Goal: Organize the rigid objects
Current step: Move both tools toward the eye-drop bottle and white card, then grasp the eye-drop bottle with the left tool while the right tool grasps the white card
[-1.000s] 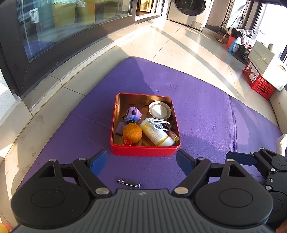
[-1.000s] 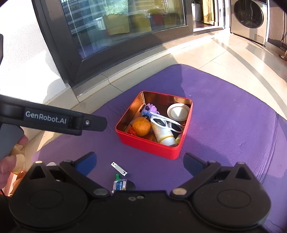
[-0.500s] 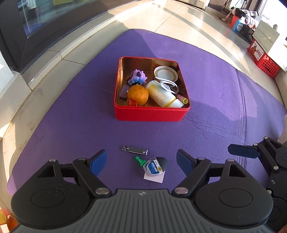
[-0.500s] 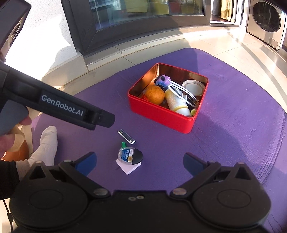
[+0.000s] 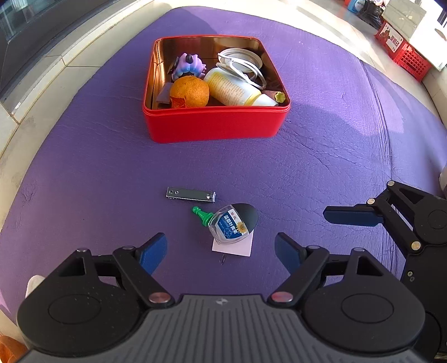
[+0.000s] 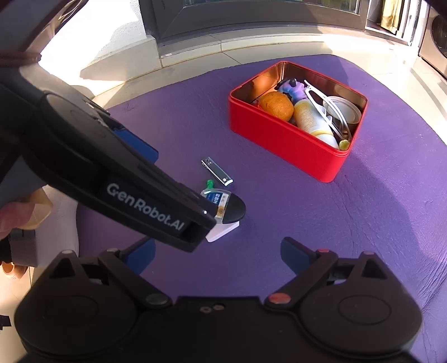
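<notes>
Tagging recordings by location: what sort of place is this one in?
Probably a sunlit home balcony or laundry area. A purple mat covers a tiled floor beside a glass door, with a washing machine at the edge of the right wrist view.

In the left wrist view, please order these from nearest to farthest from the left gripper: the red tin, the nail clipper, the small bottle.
From the left gripper:
1. Small bottle, on the mat just ahead, slightly right, lying on a white card.
2. Nail clipper, just beyond the bottle, slightly left.
3. Red tin, farthest, at the back of the mat.
</notes>
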Demonstrator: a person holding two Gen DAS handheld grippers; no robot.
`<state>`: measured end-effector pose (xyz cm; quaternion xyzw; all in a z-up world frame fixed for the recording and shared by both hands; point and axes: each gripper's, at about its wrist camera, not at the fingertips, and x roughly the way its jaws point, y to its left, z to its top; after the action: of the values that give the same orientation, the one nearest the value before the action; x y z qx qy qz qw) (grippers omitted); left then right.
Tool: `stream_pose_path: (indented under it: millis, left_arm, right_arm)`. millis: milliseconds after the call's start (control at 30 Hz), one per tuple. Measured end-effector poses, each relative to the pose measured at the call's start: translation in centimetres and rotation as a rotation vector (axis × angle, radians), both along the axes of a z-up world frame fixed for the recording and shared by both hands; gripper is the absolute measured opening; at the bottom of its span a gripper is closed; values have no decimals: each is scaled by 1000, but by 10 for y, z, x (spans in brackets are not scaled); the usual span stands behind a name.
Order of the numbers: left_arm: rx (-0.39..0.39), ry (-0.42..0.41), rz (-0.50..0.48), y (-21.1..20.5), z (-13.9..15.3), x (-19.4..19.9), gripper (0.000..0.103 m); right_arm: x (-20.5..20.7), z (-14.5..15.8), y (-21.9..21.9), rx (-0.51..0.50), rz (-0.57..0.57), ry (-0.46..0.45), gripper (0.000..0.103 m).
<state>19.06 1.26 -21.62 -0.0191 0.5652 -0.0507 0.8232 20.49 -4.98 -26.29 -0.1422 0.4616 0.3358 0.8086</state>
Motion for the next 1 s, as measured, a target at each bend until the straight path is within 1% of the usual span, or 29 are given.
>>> stream_pose_path:
  millis: [200,333,433,500,733,833,900,967,1000]
  left_arm:
    - [-22,18,-2,1,-22,5,84]
    - [-38,30,-2,2,-32,11,83]
    - [-53,39,4,2,-40,15,83]
    - [-55,43,5,2,-43,16,83]
    - [-71,44,13,0,-50,22,83]
    - [-76,50,22,0,-53,23,77]
    - [-78,54,29,0,-55,25,73]
    - [-81,58,31,0,-57,27,65]
    - [-82,59,31,0,-58,27,63]
  right_arm:
    - [9,-19,2,8,14,37,86]
    - [14,-28,4,5,24,43,84]
    - [16,-33,7,8,35,47,78]
    - [19,-37,9,9,51,53,72]
    - [21,-45,17,-1,90,31,69]
    - [23,-47,19,-1,99,28,67]
    - [22,-49,21,-5,109,23,60]
    - [21,-50,23,-6,117,15,59]
    - [20,-50,24,-7,121,10,59]
